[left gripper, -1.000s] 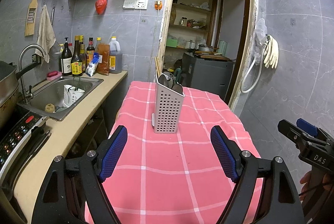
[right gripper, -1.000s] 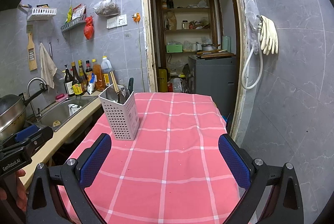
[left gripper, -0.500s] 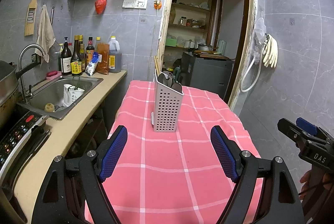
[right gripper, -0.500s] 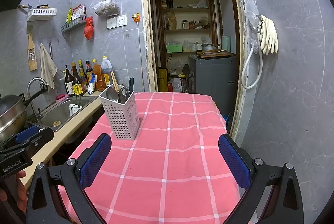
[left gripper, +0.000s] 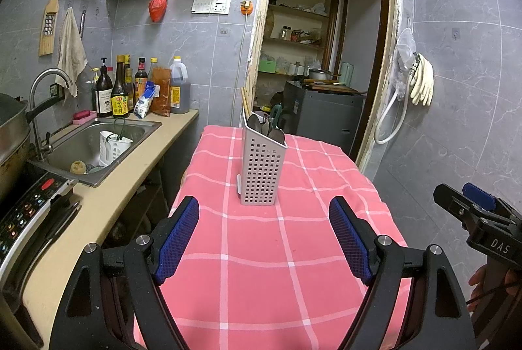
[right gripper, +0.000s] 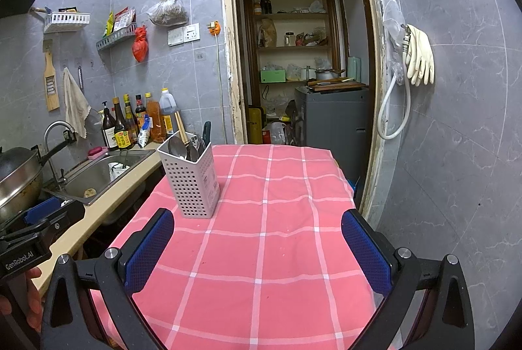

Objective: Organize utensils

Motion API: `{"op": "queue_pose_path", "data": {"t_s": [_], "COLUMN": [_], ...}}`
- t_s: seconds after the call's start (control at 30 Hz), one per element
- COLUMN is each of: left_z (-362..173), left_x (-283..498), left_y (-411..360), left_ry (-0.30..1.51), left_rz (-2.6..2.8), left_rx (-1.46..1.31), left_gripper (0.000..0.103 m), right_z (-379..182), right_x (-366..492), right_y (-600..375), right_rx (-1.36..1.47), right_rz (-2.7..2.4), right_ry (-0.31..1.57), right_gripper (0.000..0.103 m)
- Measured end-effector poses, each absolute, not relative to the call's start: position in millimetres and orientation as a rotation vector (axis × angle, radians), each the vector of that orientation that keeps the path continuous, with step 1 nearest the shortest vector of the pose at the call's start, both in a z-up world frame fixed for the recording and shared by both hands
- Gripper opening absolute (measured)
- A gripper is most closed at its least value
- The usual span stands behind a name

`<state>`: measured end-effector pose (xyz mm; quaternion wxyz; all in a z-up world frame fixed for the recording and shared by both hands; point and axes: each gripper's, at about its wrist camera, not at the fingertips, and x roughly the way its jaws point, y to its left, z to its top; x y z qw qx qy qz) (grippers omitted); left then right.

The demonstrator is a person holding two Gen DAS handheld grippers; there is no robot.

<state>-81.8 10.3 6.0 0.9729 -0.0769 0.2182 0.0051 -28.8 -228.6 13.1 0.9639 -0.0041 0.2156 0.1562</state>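
Observation:
A grey perforated utensil holder (left gripper: 262, 168) stands upright on the pink checked tablecloth (left gripper: 267, 255). It holds spoons (left gripper: 257, 124) and chopsticks (left gripper: 245, 102). In the right wrist view the holder (right gripper: 191, 178) stands left of centre, with spoons (right gripper: 182, 149) and chopsticks (right gripper: 180, 127) in it. My left gripper (left gripper: 264, 237) is open and empty, in front of the holder. My right gripper (right gripper: 257, 252) is open and empty over the cloth, to the right of the holder. Each gripper shows at the edge of the other view.
A counter with a steel sink (left gripper: 98, 144) runs along the left, with sauce bottles (left gripper: 130, 88) at the back and a stove panel (left gripper: 23, 216) in front. An open doorway (left gripper: 319, 62) lies behind the table. Gloves and a hose (left gripper: 421, 84) hang on the right wall.
The left gripper has drifted slightly, so the holder sits a little further left in its view. Nothing was taken hold of or let go.

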Motion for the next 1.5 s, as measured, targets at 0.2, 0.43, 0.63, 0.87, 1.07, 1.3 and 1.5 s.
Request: {"op": "queue_pose_path", "data": {"t_s": [0.2, 0.43, 0.63, 0.87, 1.07, 1.3, 1.5], "left_z": [5.5, 5.0, 5.1, 4.1, 1.0, -0.6, -1.5], "left_x": [-81.8, -82.5, -82.5, -83.2, -86.1, -86.5, -86.7], "left_y": [9.3, 9.3, 9.4, 8.6, 7.5, 7.9, 8.4], "left_ry": [0.441, 0.441, 0.442, 0.447, 0.446, 0.447, 0.45], "left_rz": [0.014, 0.012, 0.013, 0.01, 0.01, 0.011, 0.012], "left_rx": [-0.157, -0.157, -0.157, -0.157, -0.156, -0.16, -0.16], "left_gripper": [0.077, 0.077, 0.077, 0.077, 0.077, 0.077, 0.077], "right_z": [13.2, 12.9, 12.7, 12.9, 13.2, 13.6, 12.7], "right_x": [-29.3, -29.1, -28.7, -28.7, -28.4, -28.5, -28.2], "right_y": [-228.7, -228.5, -228.6, -228.8, -228.7, -228.9, -228.7], "right_rx": [-0.008, -0.008, -0.007, -0.007, -0.007, -0.007, -0.007], "right_rz": [0.317, 0.317, 0.317, 0.317, 0.315, 0.317, 0.318], "right_ry": [0.437, 0.437, 0.44, 0.439, 0.439, 0.438, 0.44], "right_gripper": [0.103, 0.103, 0.103, 0.103, 0.103, 0.103, 0.103]}}
